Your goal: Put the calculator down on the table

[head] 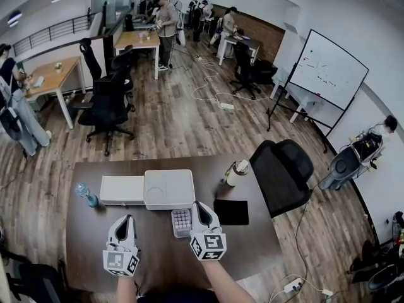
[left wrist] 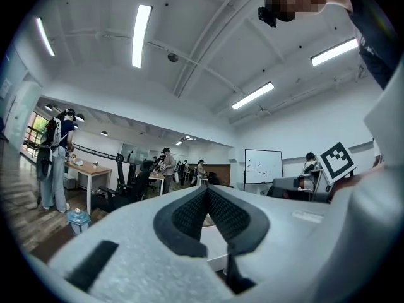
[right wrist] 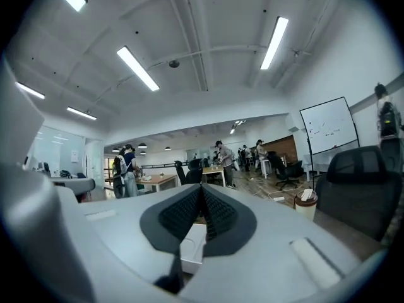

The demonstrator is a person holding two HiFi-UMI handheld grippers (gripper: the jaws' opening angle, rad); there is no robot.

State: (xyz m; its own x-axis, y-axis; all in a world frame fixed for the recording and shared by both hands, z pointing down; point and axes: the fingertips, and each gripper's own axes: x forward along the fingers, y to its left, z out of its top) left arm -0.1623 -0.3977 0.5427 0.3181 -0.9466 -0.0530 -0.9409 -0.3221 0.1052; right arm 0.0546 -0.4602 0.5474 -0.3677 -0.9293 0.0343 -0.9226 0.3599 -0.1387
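Observation:
The calculator (head: 182, 221), grey with white keys, lies flat on the dark brown table (head: 88, 245) in the head view. My right gripper (head: 199, 205) sits just to its right, beside it and level, with its jaws closed tip to tip and nothing between them; the right gripper view shows the same for the right gripper (right wrist: 202, 187). My left gripper (head: 128, 219) rests further left, apart from the calculator. In the left gripper view the left gripper (left wrist: 207, 189) has its black pads meeting at the tips with nothing held.
Behind the calculator stand a white square tray (head: 169, 188) and a flat white box (head: 122, 190). A blue bottle (head: 87, 195) is at the left, a paper cup (head: 237, 172) and a black pad (head: 231, 211) at the right. A black office chair (head: 282, 169) stands past the table's right corner.

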